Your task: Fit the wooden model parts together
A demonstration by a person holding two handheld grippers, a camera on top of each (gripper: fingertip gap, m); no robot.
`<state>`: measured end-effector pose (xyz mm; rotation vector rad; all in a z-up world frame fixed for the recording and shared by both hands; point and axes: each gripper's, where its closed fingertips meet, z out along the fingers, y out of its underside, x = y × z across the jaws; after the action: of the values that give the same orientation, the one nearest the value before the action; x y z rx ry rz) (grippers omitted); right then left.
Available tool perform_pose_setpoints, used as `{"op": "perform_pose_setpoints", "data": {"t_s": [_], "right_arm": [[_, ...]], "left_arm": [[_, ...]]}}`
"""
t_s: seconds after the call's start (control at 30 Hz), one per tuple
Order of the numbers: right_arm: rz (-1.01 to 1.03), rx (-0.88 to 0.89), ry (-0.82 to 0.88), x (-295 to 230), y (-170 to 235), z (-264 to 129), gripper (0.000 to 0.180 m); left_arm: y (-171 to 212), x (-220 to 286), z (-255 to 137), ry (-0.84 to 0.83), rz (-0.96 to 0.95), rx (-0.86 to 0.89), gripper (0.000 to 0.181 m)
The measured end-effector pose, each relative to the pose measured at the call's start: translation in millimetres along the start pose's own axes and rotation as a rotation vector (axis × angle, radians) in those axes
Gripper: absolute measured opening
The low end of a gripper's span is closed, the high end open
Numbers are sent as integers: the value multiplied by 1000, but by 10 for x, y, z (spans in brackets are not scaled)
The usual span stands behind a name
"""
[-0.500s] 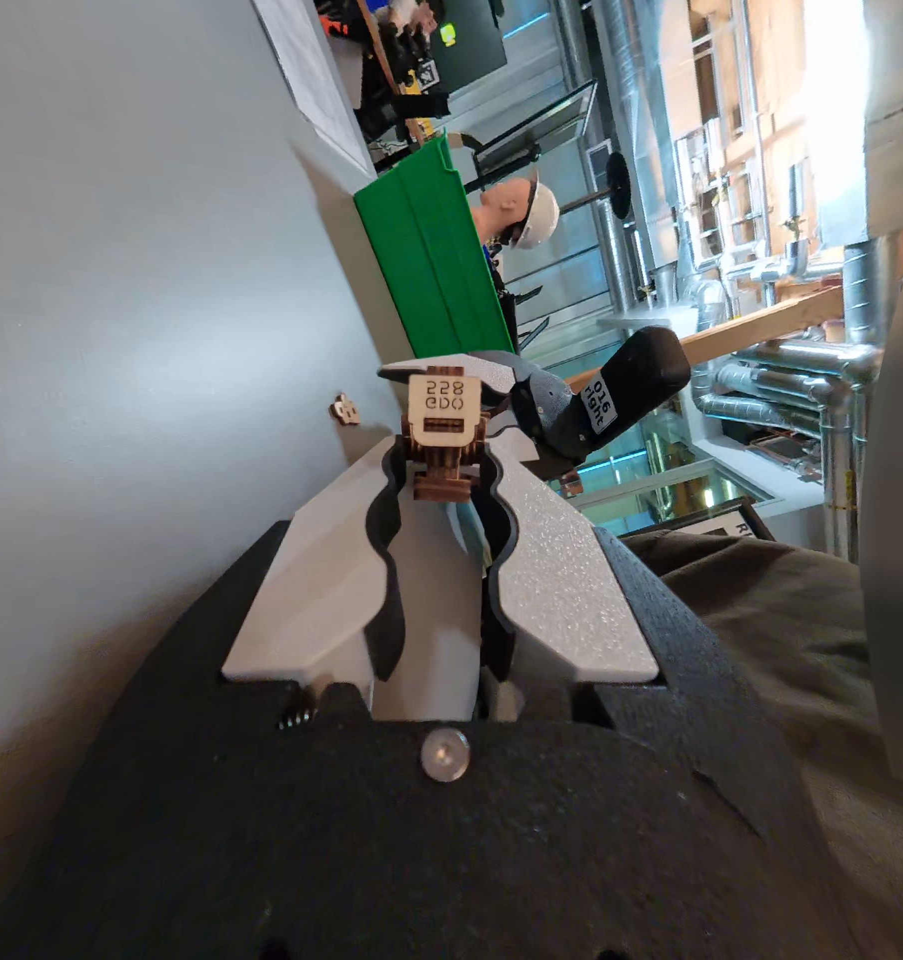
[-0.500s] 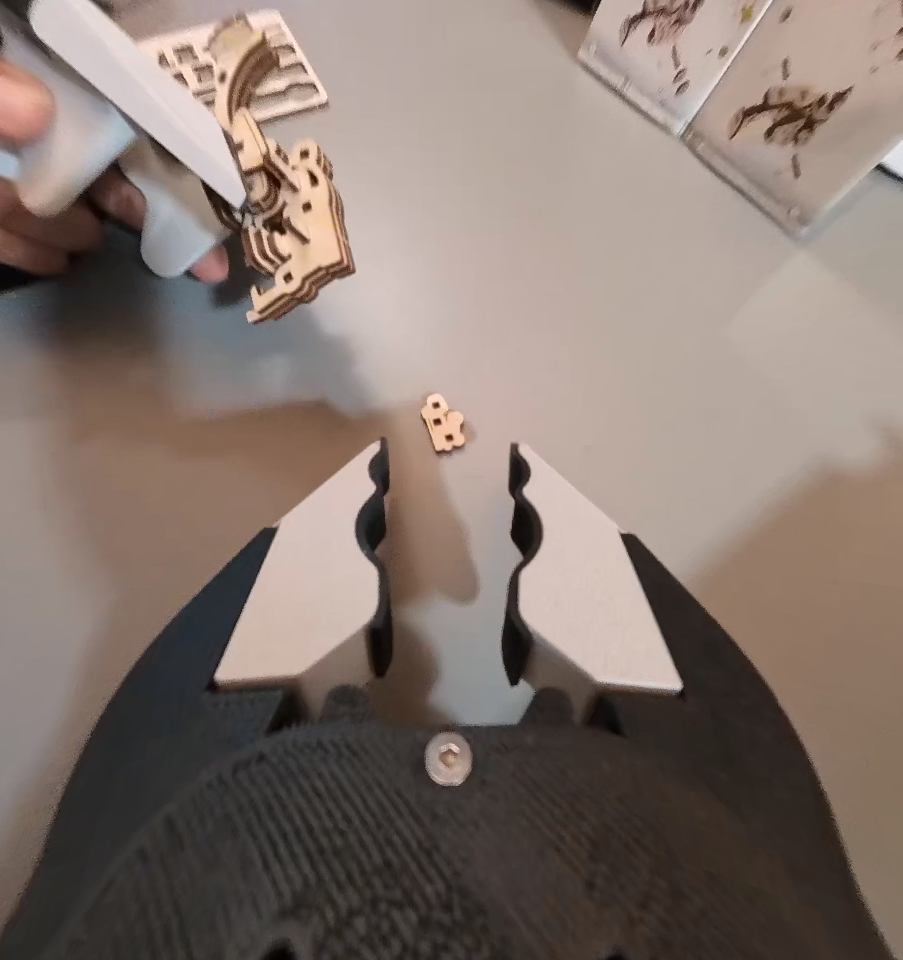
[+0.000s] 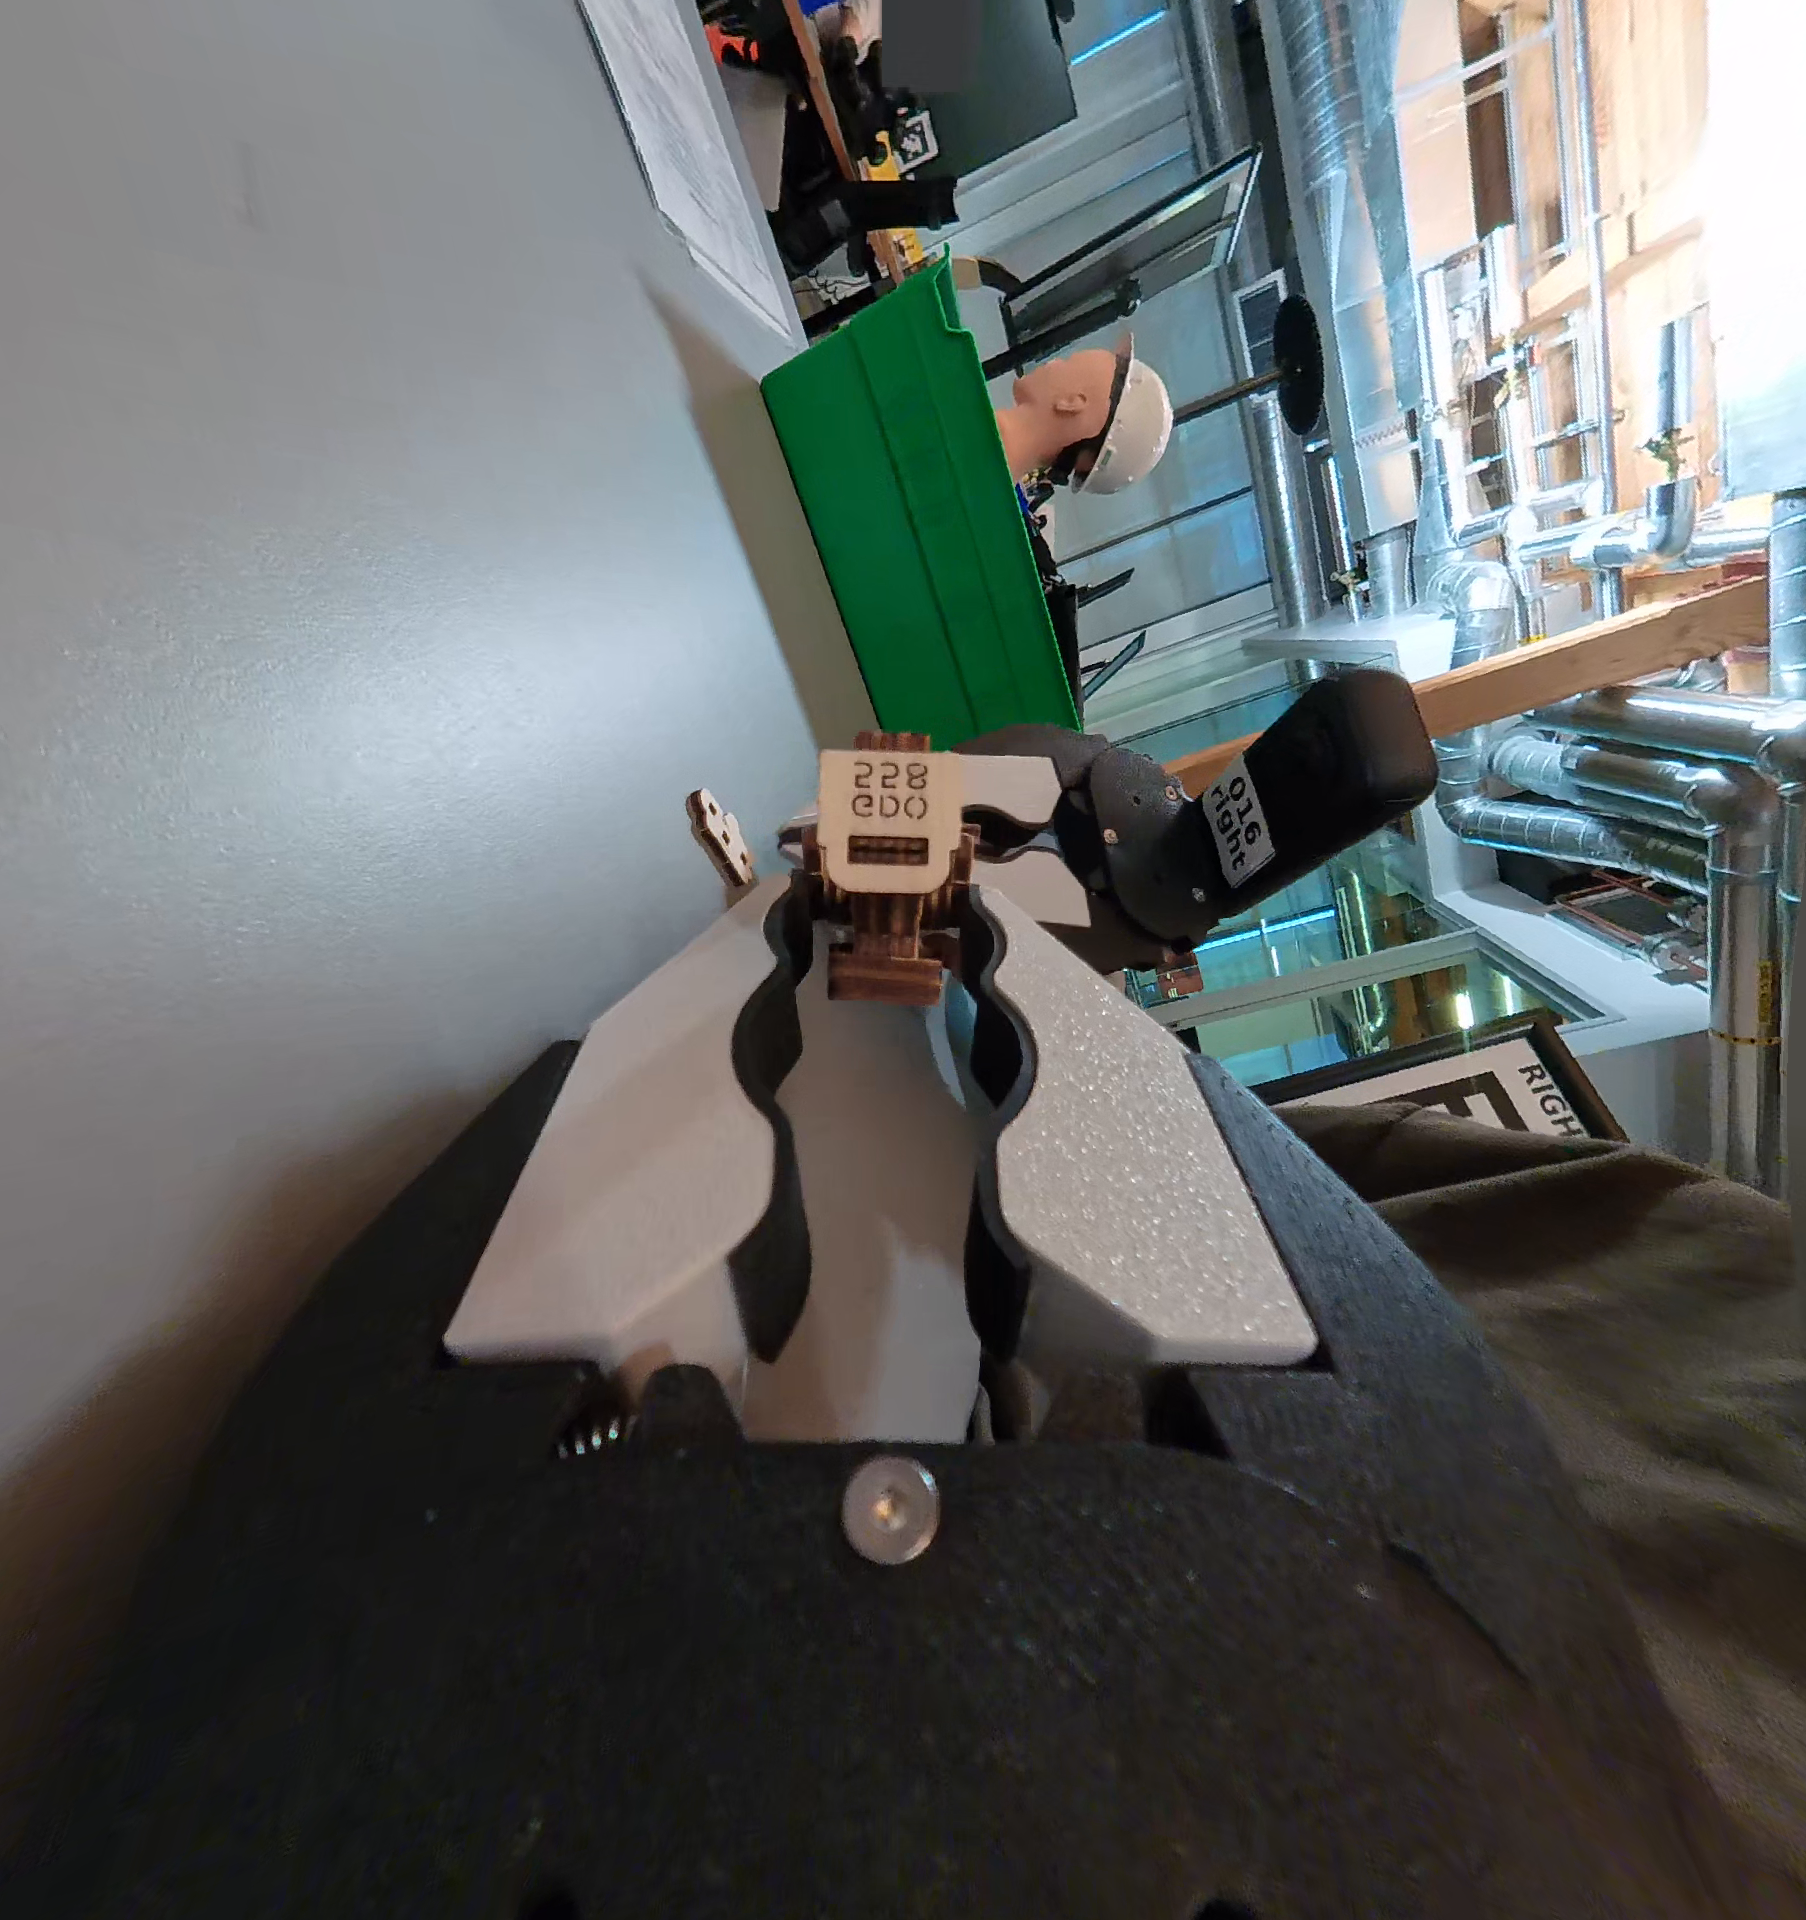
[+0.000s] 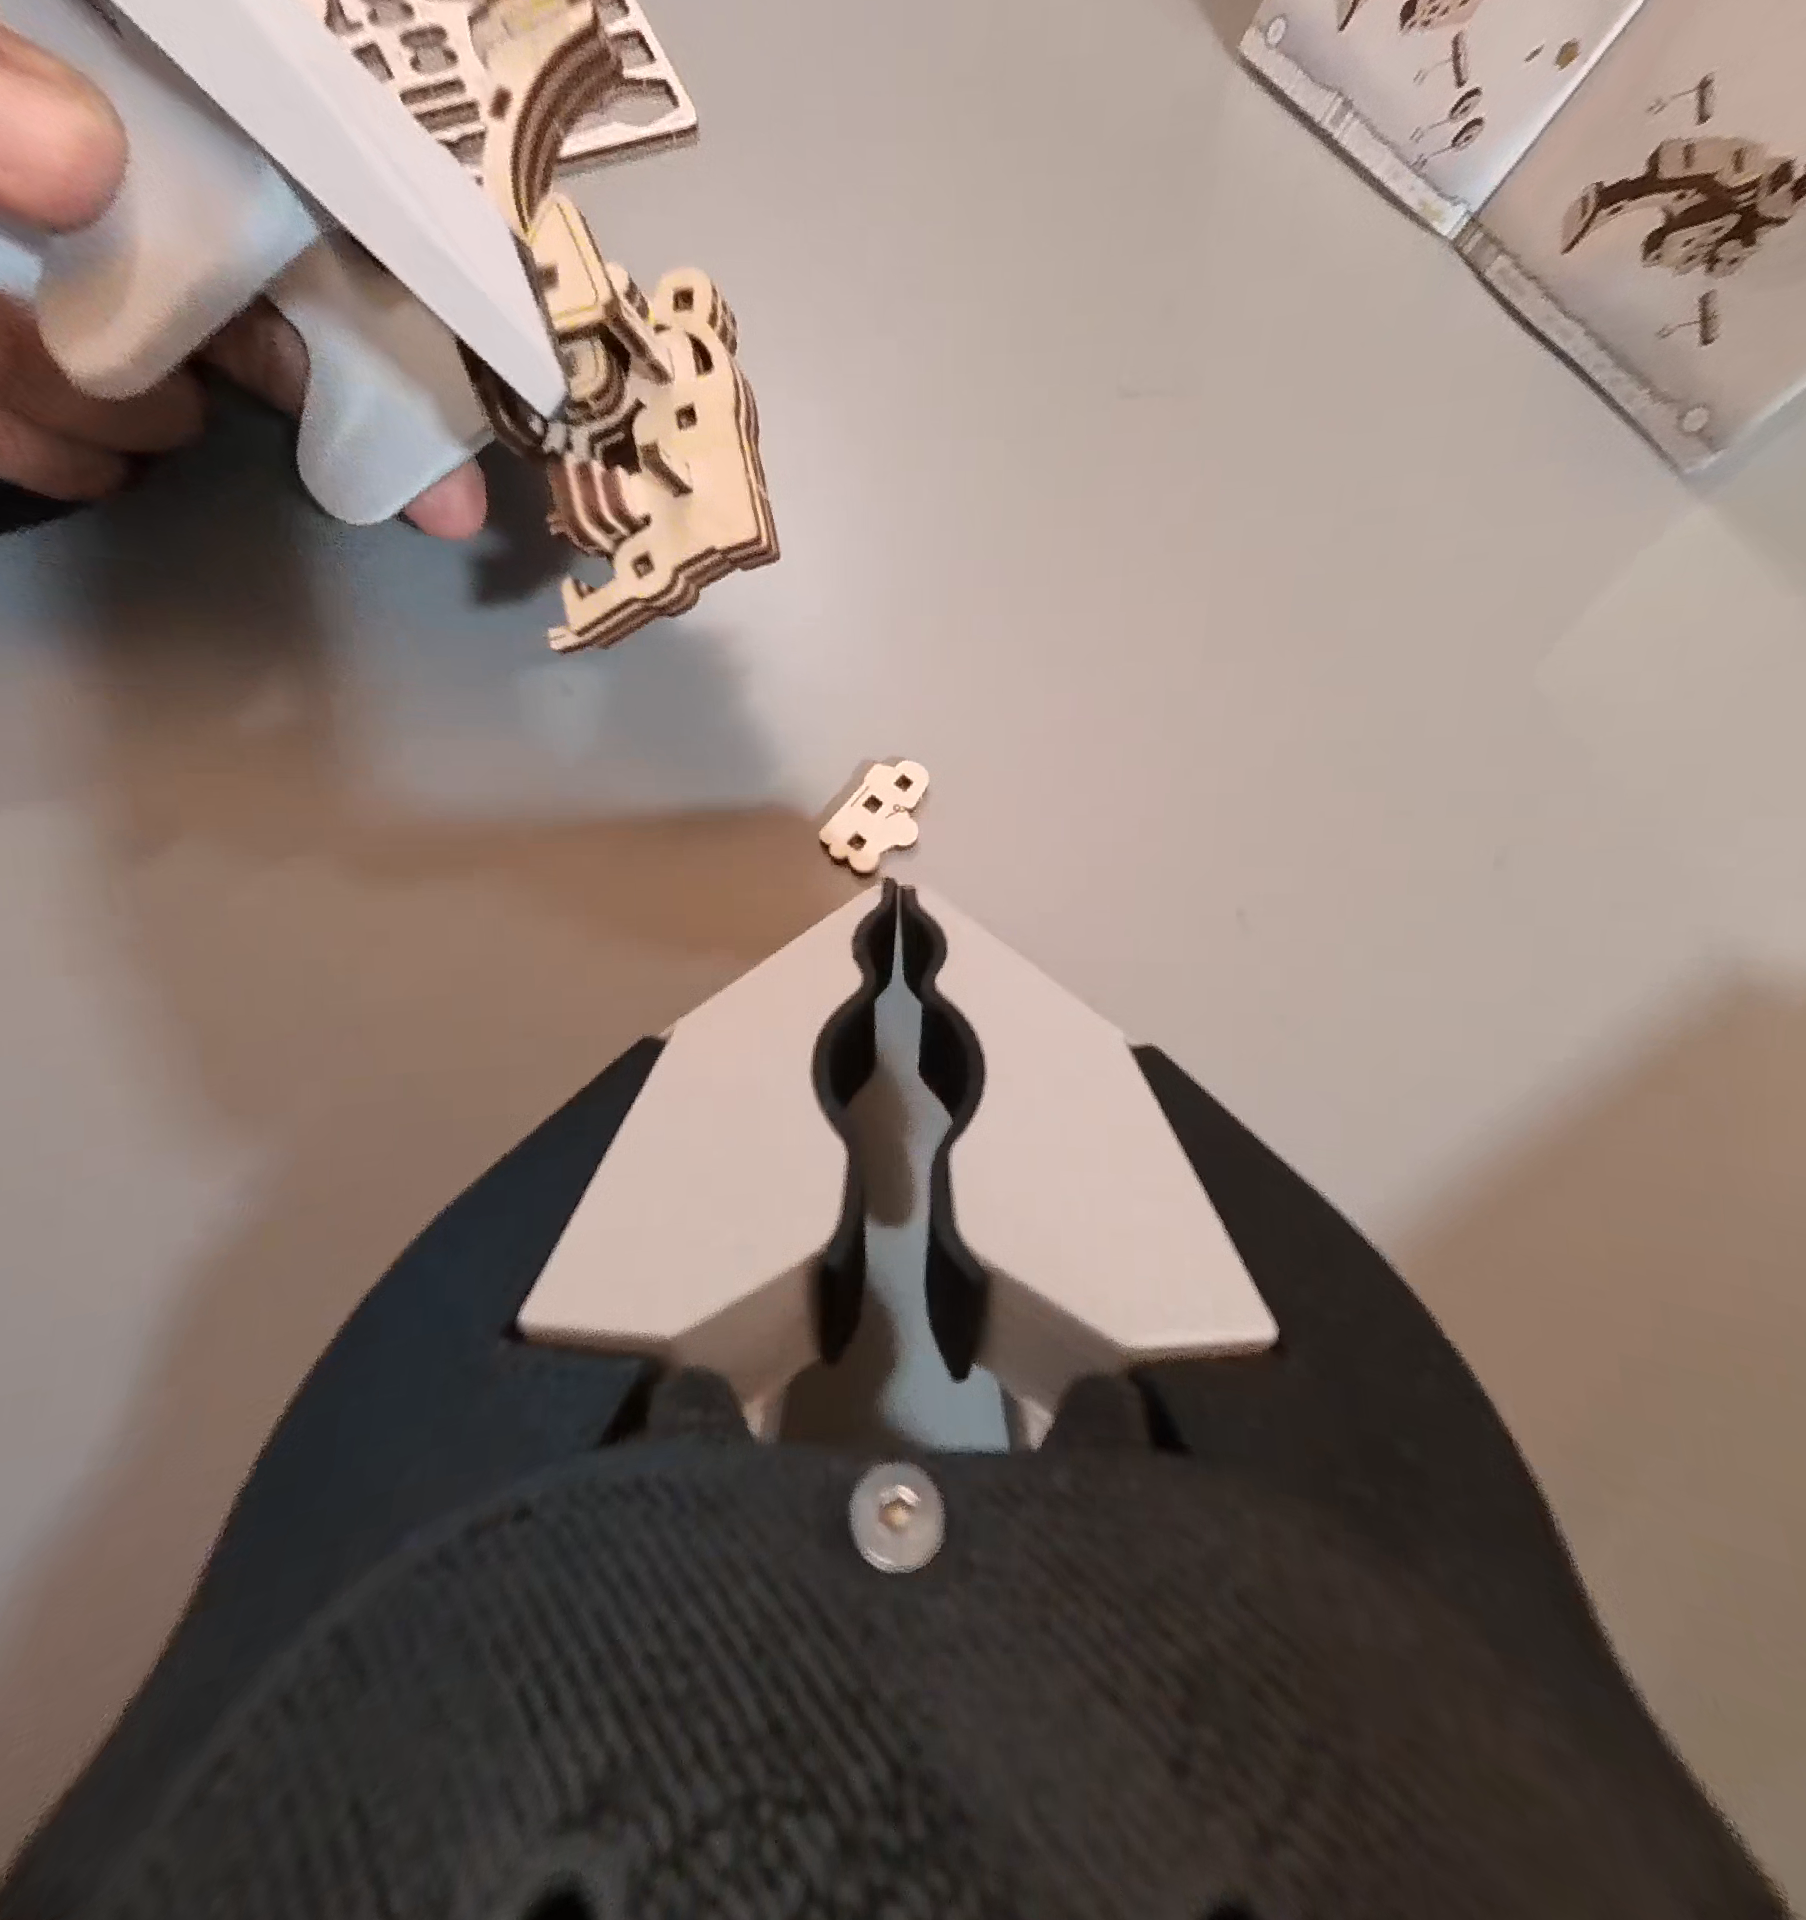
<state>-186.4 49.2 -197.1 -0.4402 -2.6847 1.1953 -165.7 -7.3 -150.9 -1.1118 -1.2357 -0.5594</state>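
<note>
The small wooden piece (image 4: 875, 817) is seen lying on the bench (image 4: 1294, 727) at twelve o'clock of the right gripper (image 4: 894, 902), whose fingers are clenched on nothing, tips just short of it. A nudge could be given instead of a grasp, since no gap is offered. The wooden model (image 3: 891, 883) is grasped by the left gripper (image 3: 883, 914), held aloft at ten o'clock in the right wrist view.

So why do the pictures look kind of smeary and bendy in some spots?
Right wrist view: the hand and the sheet of wooden parts at the top left are blurry, while the small wooden piece looks sharp; soft shadows lie on the table. Left wrist view: the wide lens tips and bends the room, and bright glare washes out the top right corner.
</note>
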Motion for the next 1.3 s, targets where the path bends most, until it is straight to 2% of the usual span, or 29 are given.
{"op": "perform_pose_setpoints", "data": {"t_s": [0.1,0.2,0.3,0.43,0.5,0.6,0.67,0.8,0.93,1.3], "right_arm": [[70,27,-42,-43,-49,20,24],[121,5,-86,-119,-67,136,34],[69,-14,-8,-48,-80,190,18],[30,-5,2,-51,-110,145,17],[-5,83,44,5,-267,-4,17],[-121,285,20,-124,-571,-331,16],[-239,335,23,-259,-630,-436,16],[-425,275,49,-452,-569,-346,16],[-523,229,77,-520,-529,-257,16],[-517,195,67,-493,-463,-208,16]], "left_arm": [[-19,-28,4,-29,18,16,25],[-53,-47,3,-58,46,43,25],[-50,-47,5,-61,55,42,25],[-38,-46,6,-64,61,36,25],[-17,-48,11,-66,63,23,25],[31,-60,16,-75,67,-8,25],[75,-67,30,-83,76,-38,25],[164,-66,80,-102,124,-93,25],[227,-57,110,-111,163,-129,25],[317,-18,155,-93,181,-175,25]]}}
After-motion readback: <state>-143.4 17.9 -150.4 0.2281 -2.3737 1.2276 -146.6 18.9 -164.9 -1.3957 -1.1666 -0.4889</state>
